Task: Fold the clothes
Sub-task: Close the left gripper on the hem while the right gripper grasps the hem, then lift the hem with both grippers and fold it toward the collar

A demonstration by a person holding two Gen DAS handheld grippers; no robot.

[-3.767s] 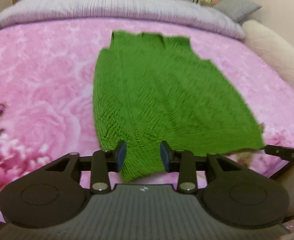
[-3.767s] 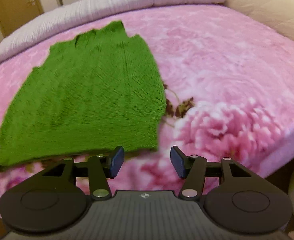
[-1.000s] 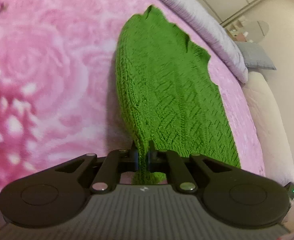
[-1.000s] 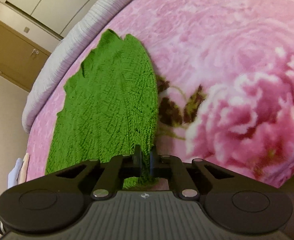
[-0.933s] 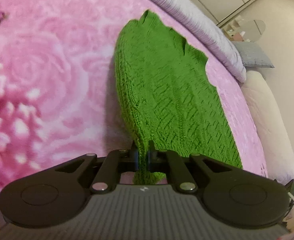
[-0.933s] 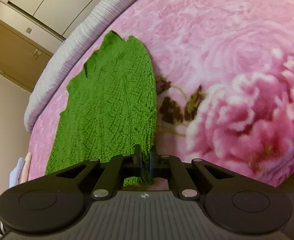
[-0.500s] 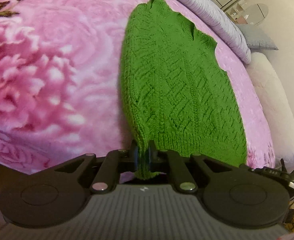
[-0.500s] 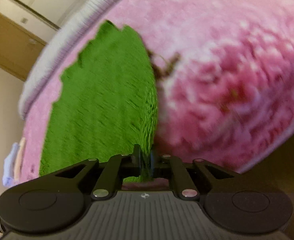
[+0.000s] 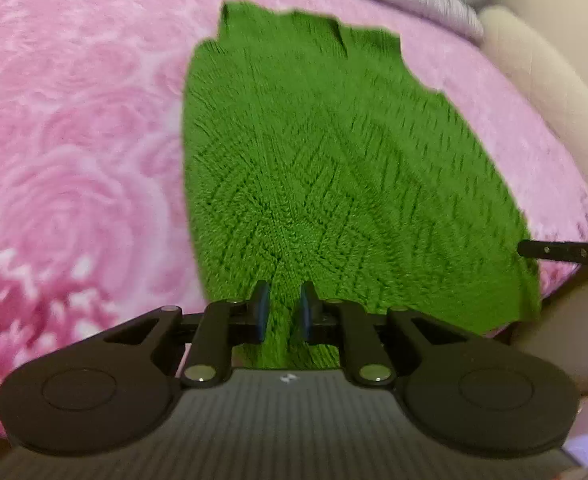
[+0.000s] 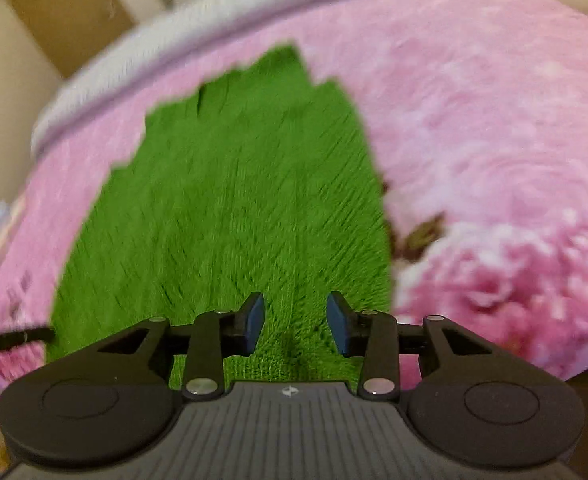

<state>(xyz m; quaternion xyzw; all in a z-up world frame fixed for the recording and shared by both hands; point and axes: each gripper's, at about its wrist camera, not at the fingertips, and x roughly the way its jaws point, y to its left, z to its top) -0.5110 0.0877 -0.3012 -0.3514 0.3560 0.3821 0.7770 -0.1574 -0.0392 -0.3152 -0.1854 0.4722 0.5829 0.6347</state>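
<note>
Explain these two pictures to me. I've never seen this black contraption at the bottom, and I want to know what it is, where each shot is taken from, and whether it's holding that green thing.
There is no robot here. A person holds a hand gripper in each hand, and a camera on each looks forward along its two fingers. One picture is from the left gripper, the other from the right gripper. A green knitted garment lies flat on a pink flowered blanket on a bed. Both sets of jaws are opening over the garment's near hem. The knit shows in the gap between them, but the pads no longer press it, so nothing is held.
</note>
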